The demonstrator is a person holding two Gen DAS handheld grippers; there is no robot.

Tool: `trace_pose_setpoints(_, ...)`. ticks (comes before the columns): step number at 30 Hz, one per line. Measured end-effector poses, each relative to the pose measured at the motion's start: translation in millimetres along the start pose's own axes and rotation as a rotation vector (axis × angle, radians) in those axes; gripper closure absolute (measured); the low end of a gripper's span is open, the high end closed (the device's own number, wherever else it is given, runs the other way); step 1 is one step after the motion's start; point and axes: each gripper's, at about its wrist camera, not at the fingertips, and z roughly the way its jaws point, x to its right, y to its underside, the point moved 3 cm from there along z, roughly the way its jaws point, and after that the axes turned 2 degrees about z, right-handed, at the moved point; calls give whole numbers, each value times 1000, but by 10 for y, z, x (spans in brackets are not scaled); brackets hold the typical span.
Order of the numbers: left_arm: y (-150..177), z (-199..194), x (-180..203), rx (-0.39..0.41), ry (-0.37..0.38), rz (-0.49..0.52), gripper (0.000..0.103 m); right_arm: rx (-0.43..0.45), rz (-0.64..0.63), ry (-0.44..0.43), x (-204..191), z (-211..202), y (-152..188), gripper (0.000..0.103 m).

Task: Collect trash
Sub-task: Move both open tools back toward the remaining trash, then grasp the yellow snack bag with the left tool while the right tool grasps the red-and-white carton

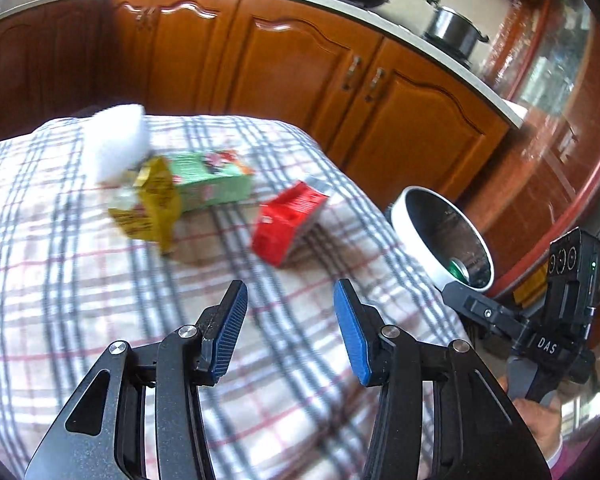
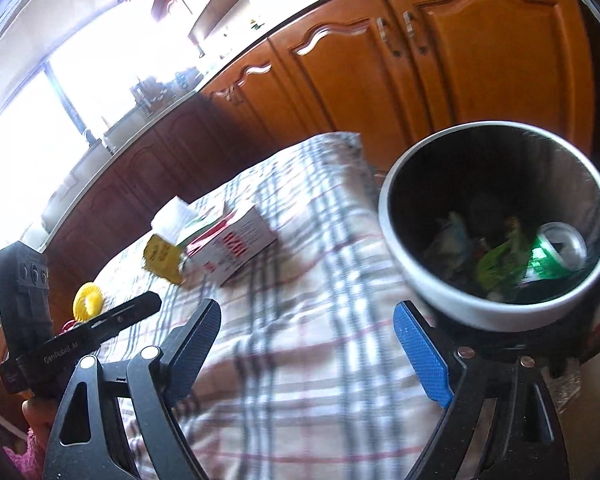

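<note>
Kitchen with wood cabinets, and a plaid-covered table [image 1: 100, 300] where the trash is piled: red pack [image 1: 286, 224], green box [image 1: 212, 180], yellow bag [image 1: 148, 208], white tissue [image 1: 116, 140]. The bin [image 2: 420, 280] is parked off the table's right edge. Left gripper [image 1: 290, 296] is seen half open and empty, right gripper [image 2: 306, 328] wide and empty. The red pack lies straight ahead of the left, so that one's probably better placed.

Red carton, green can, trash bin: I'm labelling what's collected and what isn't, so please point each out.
red carton [image 1: 286, 222], left wrist view, on its red side face
green can [image 2: 556, 254], right wrist view, on its side wall
trash bin [image 2: 420, 280], right wrist view, on its white outer wall
</note>
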Motion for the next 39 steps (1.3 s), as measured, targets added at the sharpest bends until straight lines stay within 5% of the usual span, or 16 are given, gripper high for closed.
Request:
trace_pose_setpoints(17, -49, -157, -618, 39, -92, -84, 51, -47, -24, -34, -524, 447, 0, 13)
trace_pose_setpoints(31, -380, 249, -904, 20, -139, -113, 40, -63, 81, -49, -790, 1003, -274, 13)
trace_pose_setpoints(34, -403, 346, -962, 10, -141, -124, 43, -77, 108, -40, -782, 1160, -356, 13)
trace_pose_setpoints(36, -392, 385, -978, 3, -124, -129, 57, -97, 127, -33, -766, 1265, -378, 14)
trace_pose_setpoints(37, -383, 400, -972, -6, -122, -128, 69, -107, 132, -29, -758, 1307, -382, 18)
trace_pose_setpoints(39, -368, 397, -942, -7, -121, -112, 72, -121, 129, -18, -737, 1353, -362, 34)
